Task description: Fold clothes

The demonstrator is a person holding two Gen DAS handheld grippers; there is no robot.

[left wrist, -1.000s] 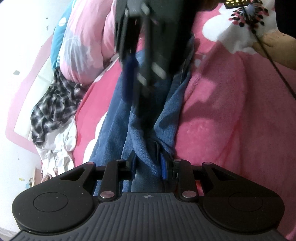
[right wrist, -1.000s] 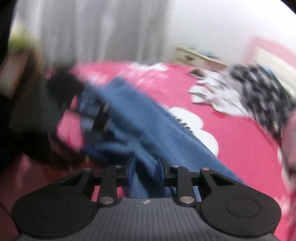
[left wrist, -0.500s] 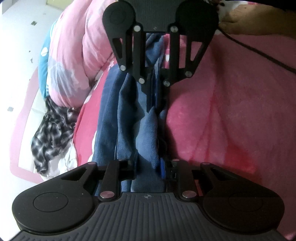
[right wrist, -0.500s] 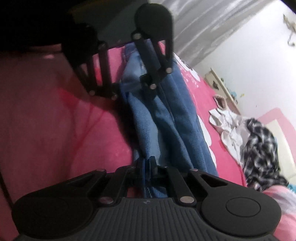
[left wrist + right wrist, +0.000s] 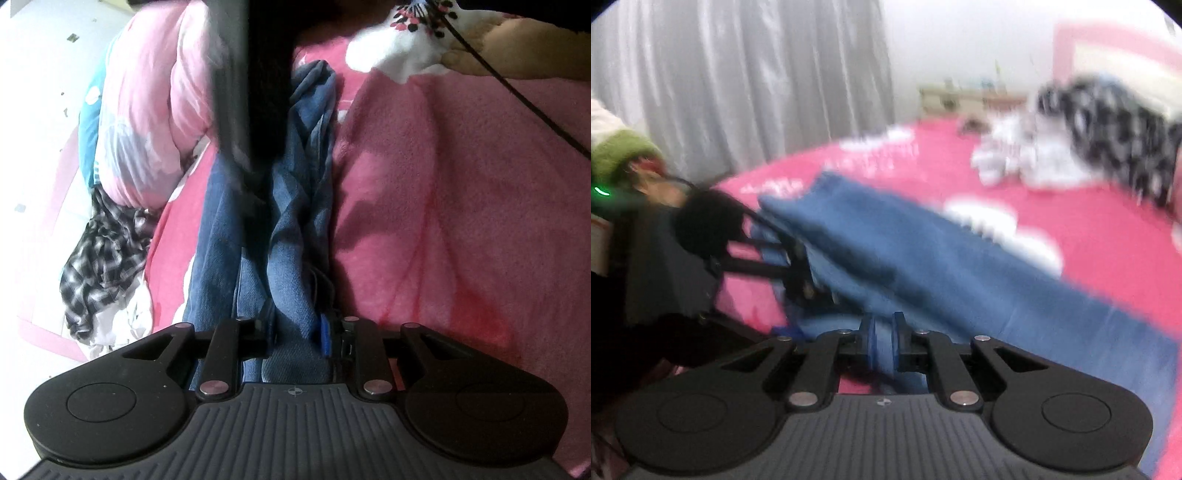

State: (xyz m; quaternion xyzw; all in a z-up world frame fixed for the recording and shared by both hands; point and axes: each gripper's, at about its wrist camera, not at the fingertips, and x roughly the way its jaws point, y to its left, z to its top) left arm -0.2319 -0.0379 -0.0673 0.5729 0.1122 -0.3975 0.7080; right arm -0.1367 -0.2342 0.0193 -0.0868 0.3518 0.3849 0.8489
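Right, garment look: blue denim jeans (image 5: 291, 236), bunched into long rope-like folds; my right view is blurred but shows the same jeans (image 5: 960, 266) as a broad blue band.
Where: lying on the pink blanket (image 5: 461, 221) that covers the bed, near end lifted into both my tongs.
Long axis: in my left view it runs straight away from me, up the frame to a dark blurred shape at the top. In my right view it slants from lower right up to upper left.
Left gripper (image 5: 297, 334): partly closed, pads pressed on a thick wad of denim that fills the gap.
Right gripper (image 5: 882, 338): nearly closed, a thin fold of denim pinched between the blue pads, jaws easing apart a little.
Other tong in right view: left gripper (image 5: 809, 280) sits at left, on the same denim edge.
Change, left view: half a second back my right tong faced me clearly at the top; now only a dark blur there.
Change, right view: half a second back it looked along the jeans at the left tong; now rolled, curtain (image 5: 738, 85) and bed level.
Side stuff: plaid shirt (image 5: 99, 266), pink quilt (image 5: 155, 96), a hand (image 5: 491, 48) top right.
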